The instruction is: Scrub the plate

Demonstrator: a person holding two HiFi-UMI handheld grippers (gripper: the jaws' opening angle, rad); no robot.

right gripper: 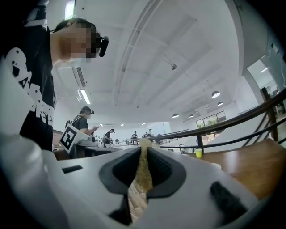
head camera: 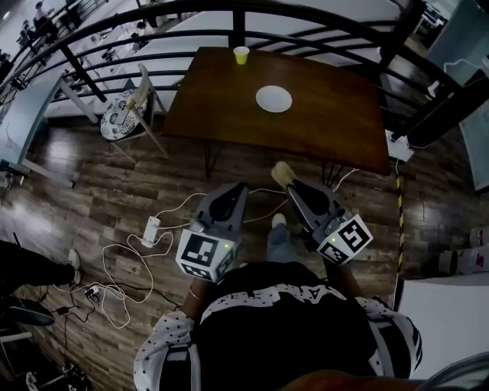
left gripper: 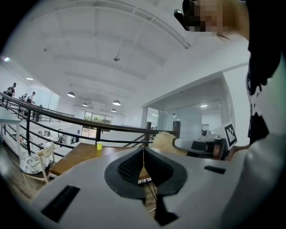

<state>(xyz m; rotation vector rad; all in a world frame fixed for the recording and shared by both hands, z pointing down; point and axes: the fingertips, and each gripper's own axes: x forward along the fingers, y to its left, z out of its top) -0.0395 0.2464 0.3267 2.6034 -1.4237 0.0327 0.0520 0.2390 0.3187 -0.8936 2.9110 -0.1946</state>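
I have open wood-plank floor [head camera: 114, 176] between the grippers and the near edge of the dark brown wooden table [head camera: 221, 107], which stands well ahead of both sets of jaw tips. Beyond the table's far edge a black metal railing [head camera: 306, 15] closes off that side. Off to the left of the left gripper [head camera: 237, 189] stands a white chair with a patterned round cushion [head camera: 122, 116], beside the table's left edge. Lower down on that side, white cables and a white power strip [head camera: 151, 227] trail over the floor.

The left gripper has its jaws pressed together with nothing between them, the black pads [left gripper: 134, 166] meeting along a thin line. The right gripper [head camera: 294, 187] is clamped on a straw-coloured fibrous scrubbing pad [right gripper: 143, 174], which fills the gap between its pads and sticks out past the tips as a pale tuft. The two grippers are side by side, near each other, above the floor.

The round white plate [head camera: 273, 98] lies flat near the middle of the table, well ahead of the right gripper and untouched. A small yellow cup [head camera: 241, 55] stands upright by the far edge, beyond the plate.
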